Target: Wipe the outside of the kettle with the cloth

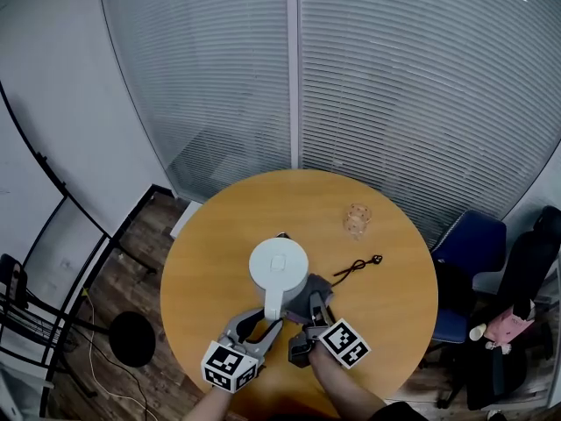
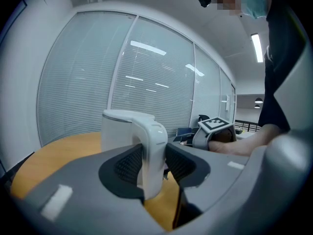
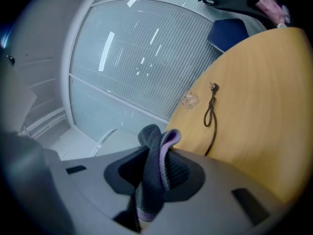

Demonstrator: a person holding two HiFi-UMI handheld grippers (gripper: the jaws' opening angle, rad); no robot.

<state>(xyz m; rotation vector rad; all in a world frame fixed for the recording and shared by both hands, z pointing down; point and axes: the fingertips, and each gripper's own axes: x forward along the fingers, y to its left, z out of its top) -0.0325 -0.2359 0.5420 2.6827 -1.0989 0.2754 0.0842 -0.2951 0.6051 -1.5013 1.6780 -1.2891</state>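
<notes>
A white kettle (image 1: 278,270) stands near the middle of the round wooden table (image 1: 210,244). Its handle (image 2: 150,153) sits between the pads of my left gripper (image 1: 263,321), which is shut on it from the near side. My right gripper (image 1: 314,310) is shut on a dark grey cloth with a purple edge (image 3: 155,173), bunched between its pads. In the head view the cloth (image 1: 319,285) lies against the kettle's right side. The kettle's white wall (image 3: 105,141) shows blurred at the left of the right gripper view.
A clear glass (image 1: 357,220) stands at the far right of the table. A black cord (image 1: 357,266) lies right of the kettle. A blue chair (image 1: 469,253) and a black chair (image 1: 526,270) stand to the right. Glass walls with blinds (image 1: 351,86) rise behind the table.
</notes>
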